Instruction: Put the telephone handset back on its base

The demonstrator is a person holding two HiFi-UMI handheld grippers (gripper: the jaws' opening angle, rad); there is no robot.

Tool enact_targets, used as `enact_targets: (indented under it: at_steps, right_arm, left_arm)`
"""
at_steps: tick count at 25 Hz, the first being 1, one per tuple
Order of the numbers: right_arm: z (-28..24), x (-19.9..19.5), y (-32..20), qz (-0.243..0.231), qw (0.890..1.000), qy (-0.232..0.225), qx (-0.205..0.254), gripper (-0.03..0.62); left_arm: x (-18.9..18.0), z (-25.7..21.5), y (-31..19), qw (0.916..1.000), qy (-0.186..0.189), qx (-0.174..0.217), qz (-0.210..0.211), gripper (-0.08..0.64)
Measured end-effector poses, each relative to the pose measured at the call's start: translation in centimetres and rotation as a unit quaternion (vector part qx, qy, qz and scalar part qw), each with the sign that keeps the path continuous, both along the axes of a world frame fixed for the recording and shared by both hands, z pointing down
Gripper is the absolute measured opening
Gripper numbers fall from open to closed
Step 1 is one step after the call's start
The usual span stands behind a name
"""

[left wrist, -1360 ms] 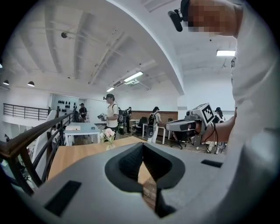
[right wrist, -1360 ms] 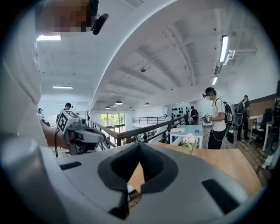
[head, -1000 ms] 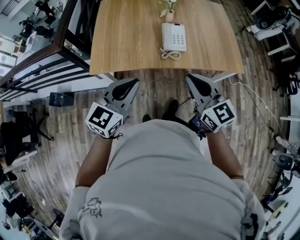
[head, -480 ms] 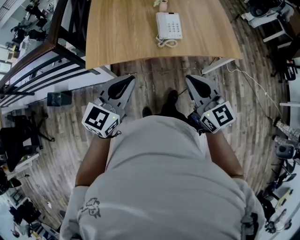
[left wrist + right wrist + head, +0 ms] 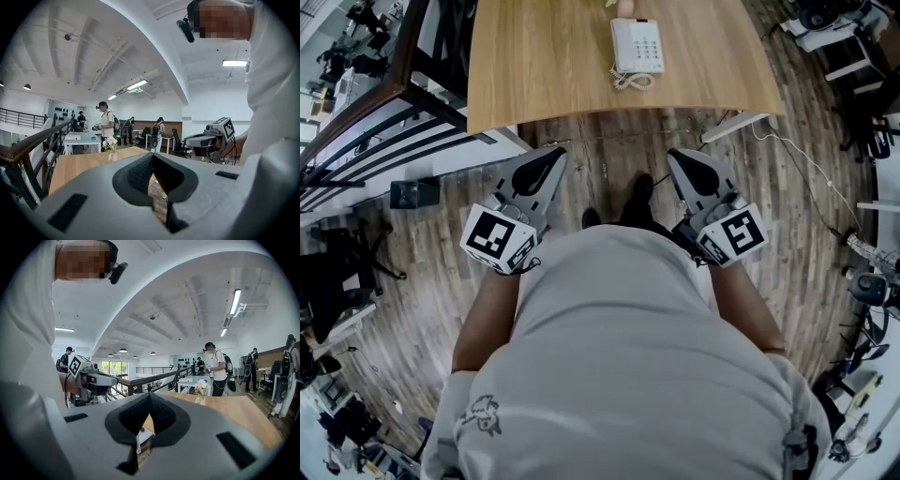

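A white telephone [image 5: 637,45] with a coiled cord [image 5: 630,81] lies at the far side of a wooden table [image 5: 544,66]. It is too small here to tell whether the handset sits in its cradle. My left gripper [image 5: 546,159] and right gripper [image 5: 682,159] are held in front of my chest, over the floor and short of the table's near edge. Both are shut with nothing between the jaws. In the left gripper view the pads of my left gripper [image 5: 153,157] meet; in the right gripper view my right gripper [image 5: 149,397] looks the same.
A small vase of flowers [image 5: 111,145] stands on the table beyond the phone. A dark stair railing [image 5: 375,103] runs at the left, a black box [image 5: 414,194] sits on the plank floor, and a white cable [image 5: 806,178] trails at the right. People [image 5: 107,124] stand by desks at the back.
The table and telephone have slid toward the top of the head view and look smaller. Both grippers have stayed shut and in much the same place by my chest.
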State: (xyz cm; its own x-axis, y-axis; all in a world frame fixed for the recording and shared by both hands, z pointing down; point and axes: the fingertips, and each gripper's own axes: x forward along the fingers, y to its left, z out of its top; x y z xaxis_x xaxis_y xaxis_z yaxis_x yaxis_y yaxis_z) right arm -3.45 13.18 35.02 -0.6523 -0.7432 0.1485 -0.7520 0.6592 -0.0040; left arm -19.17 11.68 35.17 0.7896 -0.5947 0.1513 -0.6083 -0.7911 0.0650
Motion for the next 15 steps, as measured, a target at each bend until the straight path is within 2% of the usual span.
enact_targets:
  at_steps: [15]
  right_arm:
    - [0.6,1.6,-2.3,-0.007,1.000,-0.007,-0.007,0.005]
  left_arm:
    - [2.0,0.5,-1.9,0.9999,-0.002,-0.009,-0.004,0.006]
